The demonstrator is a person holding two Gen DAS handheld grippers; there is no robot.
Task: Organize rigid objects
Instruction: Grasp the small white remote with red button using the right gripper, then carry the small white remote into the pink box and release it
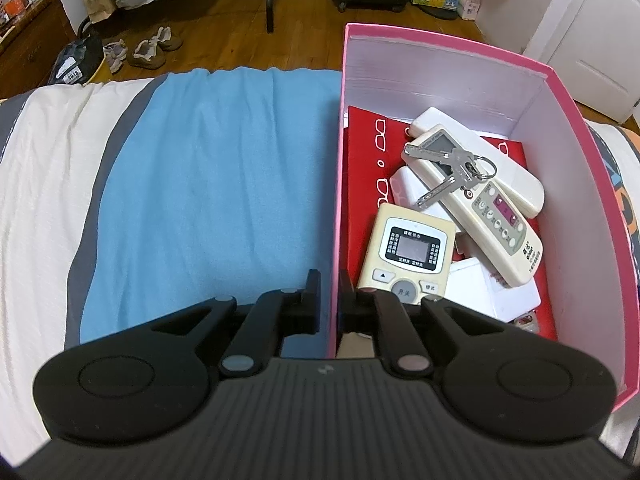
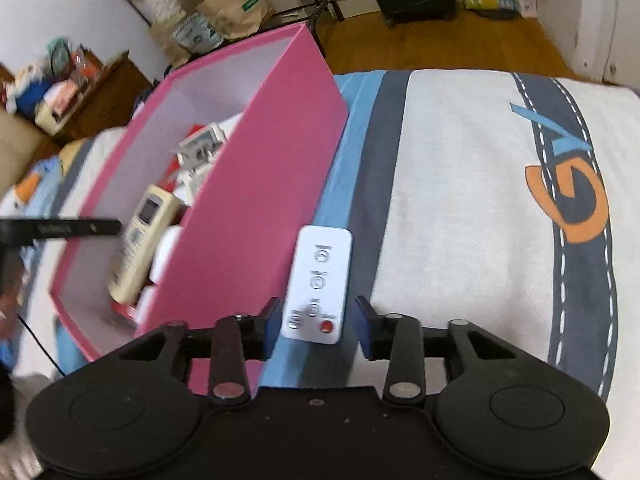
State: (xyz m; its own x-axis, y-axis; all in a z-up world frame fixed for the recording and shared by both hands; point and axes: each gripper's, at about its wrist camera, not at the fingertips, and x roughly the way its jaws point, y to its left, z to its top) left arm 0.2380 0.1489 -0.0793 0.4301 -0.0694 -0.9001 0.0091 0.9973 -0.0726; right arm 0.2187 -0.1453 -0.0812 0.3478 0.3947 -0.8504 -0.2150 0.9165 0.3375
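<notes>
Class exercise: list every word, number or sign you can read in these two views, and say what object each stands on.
"3018": white tag on a dark bag on the floor.
"开关": round button of the square remote in the pink box.
Large orange letter, probably "G": the bedsheet.
Slim white remote: button labels blurred.
Paper bags: print too small.

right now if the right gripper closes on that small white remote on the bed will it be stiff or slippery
Probably stiff: the small white remote looks like a flat hard plastic slab. Its smooth glossy face may slip. It likely weighs little, being thin, and could sink into the soft bedding if pressed.
</notes>
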